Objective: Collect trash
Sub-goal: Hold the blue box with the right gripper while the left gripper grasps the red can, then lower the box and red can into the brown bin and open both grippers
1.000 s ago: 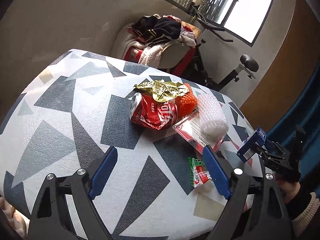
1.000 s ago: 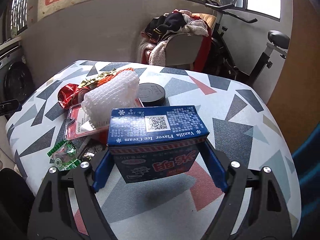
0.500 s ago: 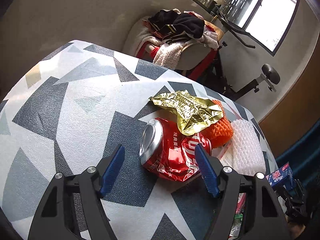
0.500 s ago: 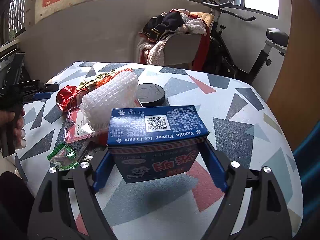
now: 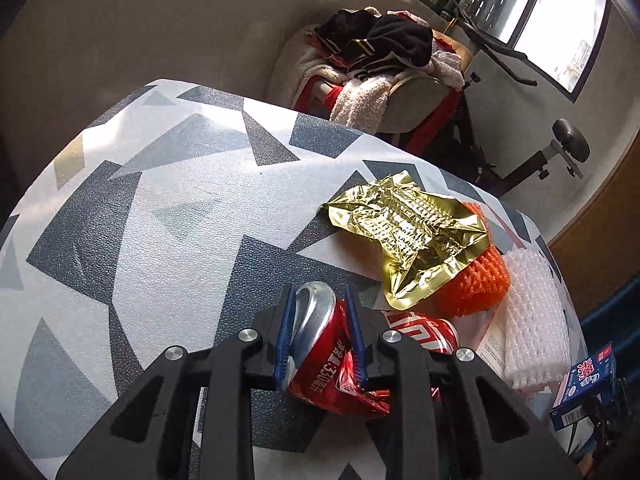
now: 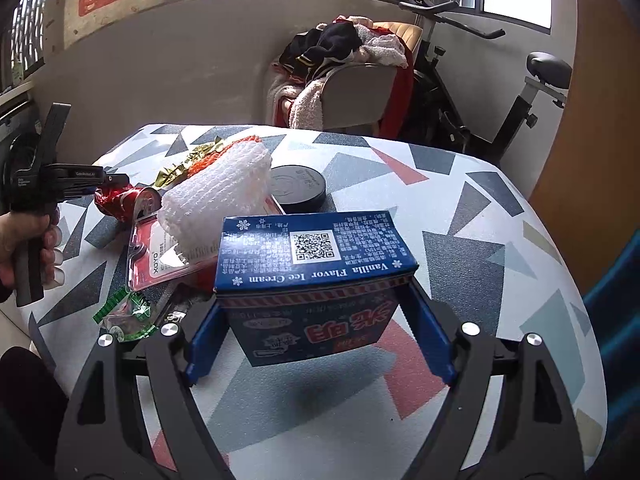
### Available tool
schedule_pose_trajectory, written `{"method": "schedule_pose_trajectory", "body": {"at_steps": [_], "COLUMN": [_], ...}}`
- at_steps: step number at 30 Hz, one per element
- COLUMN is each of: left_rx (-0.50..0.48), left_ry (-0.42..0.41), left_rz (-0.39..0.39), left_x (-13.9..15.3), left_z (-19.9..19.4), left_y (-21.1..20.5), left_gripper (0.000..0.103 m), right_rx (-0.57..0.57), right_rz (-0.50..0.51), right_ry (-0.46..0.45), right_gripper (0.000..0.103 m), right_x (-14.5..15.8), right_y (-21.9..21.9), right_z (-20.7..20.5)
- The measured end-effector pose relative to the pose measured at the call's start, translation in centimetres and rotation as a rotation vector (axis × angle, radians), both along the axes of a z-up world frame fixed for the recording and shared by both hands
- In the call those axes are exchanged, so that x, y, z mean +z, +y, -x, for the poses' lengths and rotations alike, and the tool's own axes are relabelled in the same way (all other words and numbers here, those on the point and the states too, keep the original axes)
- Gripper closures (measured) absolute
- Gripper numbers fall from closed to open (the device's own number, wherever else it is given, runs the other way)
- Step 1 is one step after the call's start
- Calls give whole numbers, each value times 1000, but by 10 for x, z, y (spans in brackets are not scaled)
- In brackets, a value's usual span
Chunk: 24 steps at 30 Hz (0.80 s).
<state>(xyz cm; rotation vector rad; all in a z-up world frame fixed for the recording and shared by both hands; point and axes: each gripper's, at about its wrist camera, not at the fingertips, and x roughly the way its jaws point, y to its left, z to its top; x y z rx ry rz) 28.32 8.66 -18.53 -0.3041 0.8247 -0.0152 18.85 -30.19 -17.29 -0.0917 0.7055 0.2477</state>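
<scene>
My left gripper (image 5: 320, 332) is shut on the top end of a crushed red soda can (image 5: 332, 364) lying on the patterned table (image 5: 160, 220). A gold foil wrapper (image 5: 416, 232) lies over an orange foam net (image 5: 476, 280) just beyond, with a white foam net (image 5: 536, 320) to the right. My right gripper (image 6: 320, 328) is shut on a blue ice cream box (image 6: 312, 272) held above the table (image 6: 480, 220). In the right wrist view the left gripper (image 6: 100, 184) holds the can (image 6: 124, 200) at the far left.
A red blister pack (image 6: 160, 256), a green wrapper (image 6: 124, 316) and a black round lid (image 6: 298, 188) lie on the table. A chair piled with clothes (image 6: 344, 68) and an exercise bike (image 6: 500, 92) stand behind the table.
My left gripper moved forward over the can and closed on its top end. My right gripper stayed still, holding the box.
</scene>
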Motion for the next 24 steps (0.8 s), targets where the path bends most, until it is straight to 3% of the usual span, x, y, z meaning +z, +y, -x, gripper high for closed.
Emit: {"method": "schedule_pose_trajectory", "body": {"at_steps": [12,24], "left_rx": [-101,-235], "left_ry": [-114,-155], "left_rz": [-94,-113], "left_x": [61,78], "left_z": [62,159], "left_y": [-4,-30], "left_gripper": [81,81], "right_rx": [-7,46], "right_rz": [-6,-42], "right_ry": [-32,-59], "right_gripper": [22,22], "right_x": [18,32], "right_y": [8,28], "right_z": [27,81]}}
